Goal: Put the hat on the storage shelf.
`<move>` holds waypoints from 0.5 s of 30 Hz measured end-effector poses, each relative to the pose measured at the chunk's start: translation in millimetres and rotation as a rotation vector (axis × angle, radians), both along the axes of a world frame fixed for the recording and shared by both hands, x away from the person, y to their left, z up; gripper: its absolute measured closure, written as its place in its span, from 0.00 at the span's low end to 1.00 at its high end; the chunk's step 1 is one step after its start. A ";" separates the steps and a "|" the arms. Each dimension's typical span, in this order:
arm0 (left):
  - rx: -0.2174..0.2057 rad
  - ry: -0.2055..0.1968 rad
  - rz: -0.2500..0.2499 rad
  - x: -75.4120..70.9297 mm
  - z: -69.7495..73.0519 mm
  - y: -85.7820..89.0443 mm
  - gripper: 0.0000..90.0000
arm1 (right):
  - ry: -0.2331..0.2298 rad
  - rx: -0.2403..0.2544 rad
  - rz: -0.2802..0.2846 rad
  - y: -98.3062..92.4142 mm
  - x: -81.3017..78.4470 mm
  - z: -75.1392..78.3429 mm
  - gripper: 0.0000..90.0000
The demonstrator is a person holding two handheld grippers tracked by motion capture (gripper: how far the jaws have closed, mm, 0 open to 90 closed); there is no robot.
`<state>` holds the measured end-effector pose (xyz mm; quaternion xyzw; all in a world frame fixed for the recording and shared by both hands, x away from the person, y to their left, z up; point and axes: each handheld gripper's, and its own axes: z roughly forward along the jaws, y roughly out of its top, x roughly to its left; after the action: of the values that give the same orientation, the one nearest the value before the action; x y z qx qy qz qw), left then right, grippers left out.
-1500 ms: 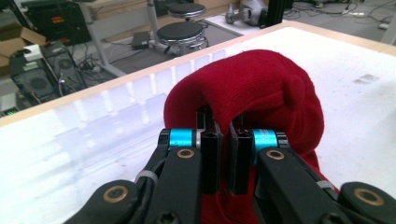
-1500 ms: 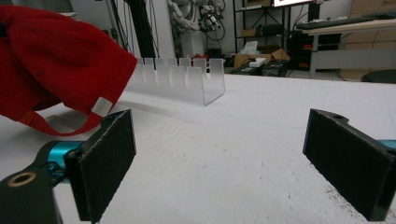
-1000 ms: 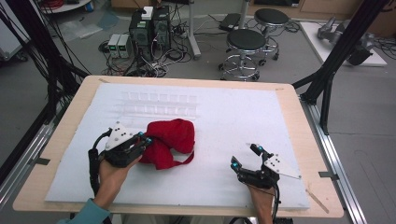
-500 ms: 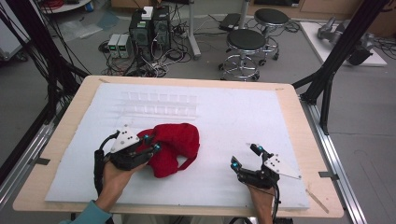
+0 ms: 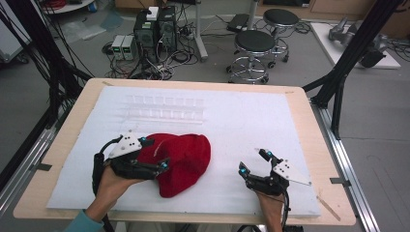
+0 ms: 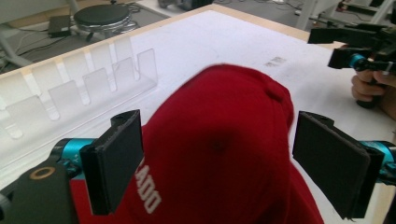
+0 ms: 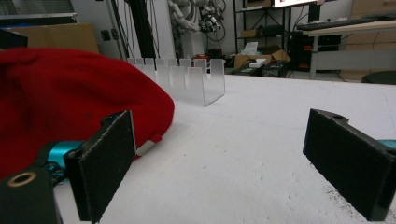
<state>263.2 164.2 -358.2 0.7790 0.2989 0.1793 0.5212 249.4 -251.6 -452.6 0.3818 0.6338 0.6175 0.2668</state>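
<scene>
Left gripper (image 5: 153, 153) jaws had just been opening – released, straddling the red fabric baseball cap (image 5: 186, 162), which lay on the counter beside it; right gripper (image 5: 255, 161) spread, empty, farther off.

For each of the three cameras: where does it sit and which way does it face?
High view: above the near table edge, looking forward and down; both forearms, left gripper, right gripper.
Left gripper view: on that gripper, over the red cap between its open jaws; right gripper beyond.
Right gripper view: low along the table; open jaws.
Shared: cap, clear rack.
</scene>
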 end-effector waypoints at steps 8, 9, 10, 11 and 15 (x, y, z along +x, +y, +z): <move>0.052 -0.008 -0.094 5.7 10.6 9.6 0.19 | -0.001 -0.002 0.001 0.3 -0.2 0.0 0.09; 0.050 -0.009 -0.107 7.2 11.4 10.6 0.19 | -0.001 -0.001 0.001 0.3 -0.2 0.0 0.09; 0.052 -0.011 -0.118 8.6 12.2 11.7 0.19 | -0.003 -0.002 0.001 0.1 0.0 0.0 0.09; 0.052 -0.011 -0.118 8.6 12.2 11.7 0.19 | -0.003 -0.002 0.001 0.1 0.0 0.0 0.09; 0.049 -0.038 -0.176 18.6 15.0 20.1 0.18 | -0.002 -0.003 0.000 0.3 -0.2 0.0 0.09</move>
<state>281.9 184.3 -343.2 0.8112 0.2149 0.1547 0.5214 249.2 -251.2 -452.6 0.3805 0.6345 0.6171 0.2681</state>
